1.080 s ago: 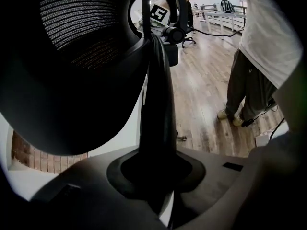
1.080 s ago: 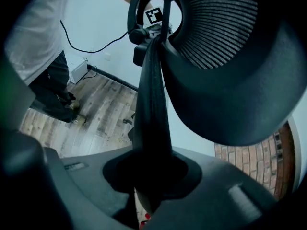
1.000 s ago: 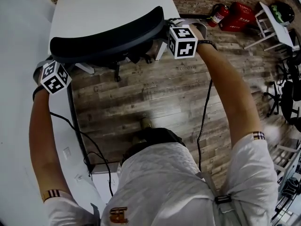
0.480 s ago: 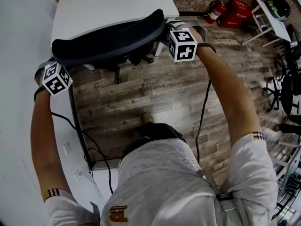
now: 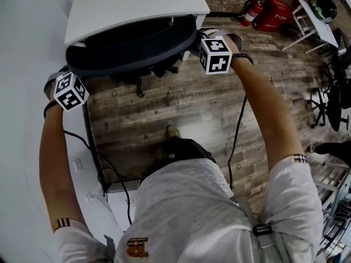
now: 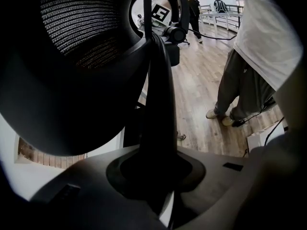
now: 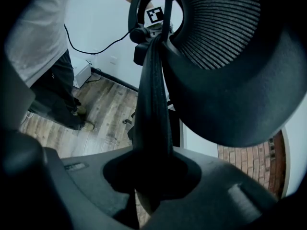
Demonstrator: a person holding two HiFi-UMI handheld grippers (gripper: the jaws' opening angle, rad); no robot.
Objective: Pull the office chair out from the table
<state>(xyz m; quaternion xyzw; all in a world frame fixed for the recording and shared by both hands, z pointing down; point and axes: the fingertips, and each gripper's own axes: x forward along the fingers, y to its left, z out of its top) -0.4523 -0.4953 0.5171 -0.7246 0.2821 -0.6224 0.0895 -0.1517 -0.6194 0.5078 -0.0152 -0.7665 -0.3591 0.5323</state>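
The black office chair's curved backrest [image 5: 131, 56] stands at the front edge of the white table [image 5: 126, 4]. My left gripper [image 5: 61, 81] clamps the backrest's left end, and my right gripper [image 5: 204, 41] clamps its right end. In the left gripper view the left gripper [image 6: 158, 176] is shut on the dark backrest rim [image 6: 158, 90], with the mesh [image 6: 72, 18] above it. In the right gripper view the right gripper [image 7: 148, 176] is likewise shut on the rim [image 7: 151, 95], beside the mesh [image 7: 216, 28]. The chair's base [image 5: 140, 84] shows partly below the backrest.
Wood plank floor [image 5: 181, 103] lies between me and the chair, with my shoe [image 5: 173, 131] on it. A white wall [image 5: 22, 147] and cables [image 5: 104, 174] run along the left. A fire extinguisher [image 5: 249, 12], a red case [image 5: 281, 12] and dark chairs [image 5: 334, 103] stand at the right.
The backrest has come away from over the tabletop toward me, and the table's front edge now shows above it. Both grippers kept their hold on the rim.
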